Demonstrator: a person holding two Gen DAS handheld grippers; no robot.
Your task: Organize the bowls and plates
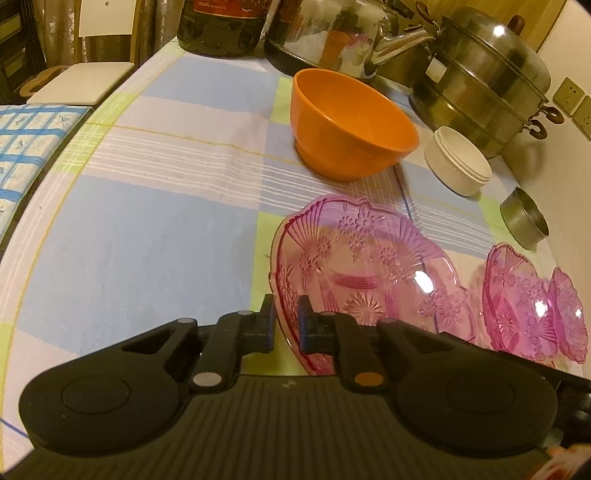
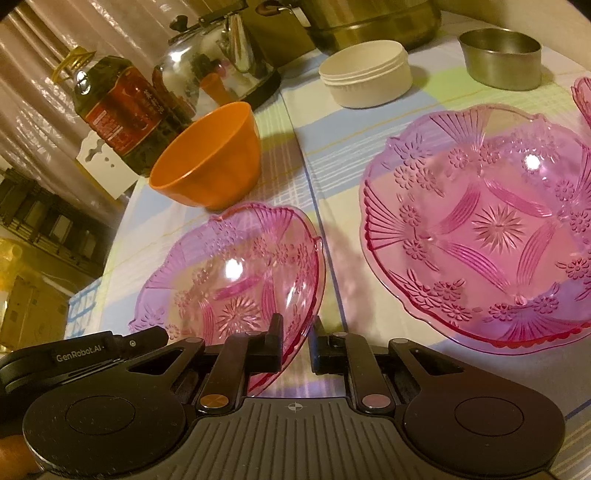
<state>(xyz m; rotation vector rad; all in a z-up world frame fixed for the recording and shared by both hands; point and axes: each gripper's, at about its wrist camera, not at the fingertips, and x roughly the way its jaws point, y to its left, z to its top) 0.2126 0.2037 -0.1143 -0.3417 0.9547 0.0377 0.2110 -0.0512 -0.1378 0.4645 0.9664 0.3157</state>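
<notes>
My left gripper (image 1: 286, 325) is shut on the near rim of a pink glass plate (image 1: 365, 266) and holds it tilted above the tablecloth. The same plate shows in the right wrist view (image 2: 236, 273), with my right gripper (image 2: 297, 341) shut on its opposite rim. A second pink plate (image 2: 487, 229) lies flat to the right; in the left wrist view it (image 1: 517, 299) shows at the right edge. An orange bowl (image 1: 351, 125) stands upright behind the held plate and also shows in the right wrist view (image 2: 210, 158).
A white round tub (image 1: 458, 160), a small steel cup (image 1: 524, 218), a steel steamer pot (image 1: 487, 81), a kettle (image 1: 340, 33) and an oil bottle (image 2: 122, 110) stand along the back. The checked tablecloth (image 1: 147, 221) drops off at the left edge. Another pink plate's rim (image 2: 583, 96) shows far right.
</notes>
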